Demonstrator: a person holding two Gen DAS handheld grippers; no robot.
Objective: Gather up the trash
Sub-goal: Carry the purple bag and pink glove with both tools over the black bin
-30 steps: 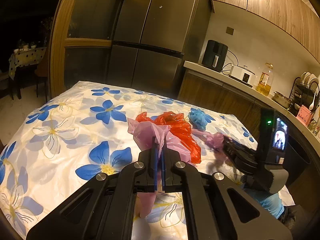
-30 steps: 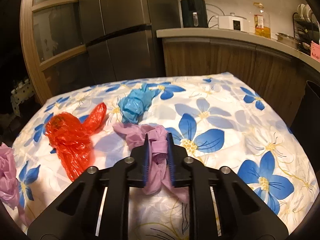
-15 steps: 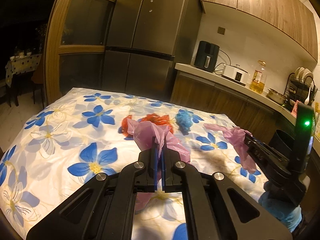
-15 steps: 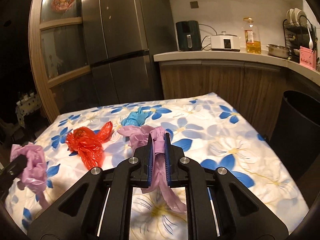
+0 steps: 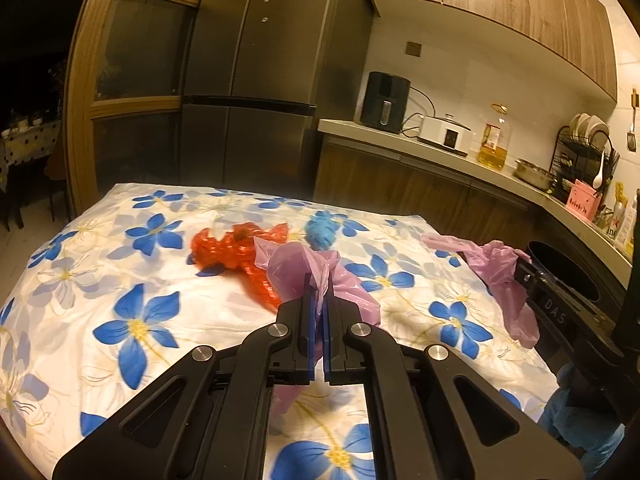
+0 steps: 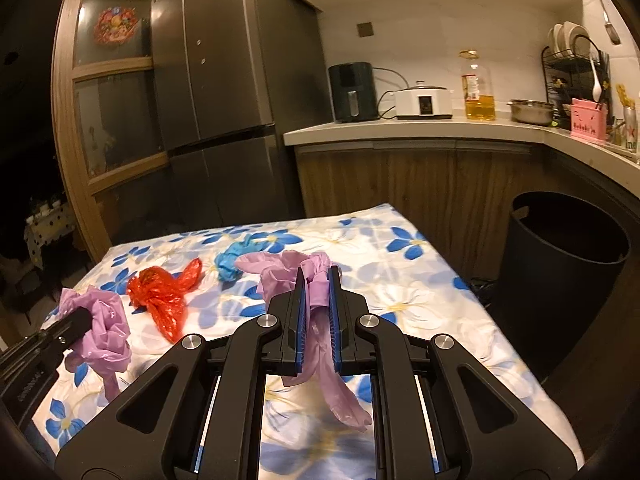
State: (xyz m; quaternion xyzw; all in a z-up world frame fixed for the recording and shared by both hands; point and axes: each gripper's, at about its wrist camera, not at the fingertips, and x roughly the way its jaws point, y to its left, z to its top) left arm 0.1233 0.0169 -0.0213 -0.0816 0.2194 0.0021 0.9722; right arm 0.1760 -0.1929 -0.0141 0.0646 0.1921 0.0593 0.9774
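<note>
Currently both grippers are clamped on pink plastic bags lifted above the floral tablecloth — left gripper, right gripper. Film looks light, limp, slippery — best pinched at bunched folds.

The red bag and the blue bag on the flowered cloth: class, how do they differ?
The red bag is larger and sprawls out with a tail; the blue bag is smaller and bunched tight. The red bag lies nearer the left gripper; the blue bag lies farther back on the cloth. Both are crumpled plastic, and no gripper holds either.
</note>
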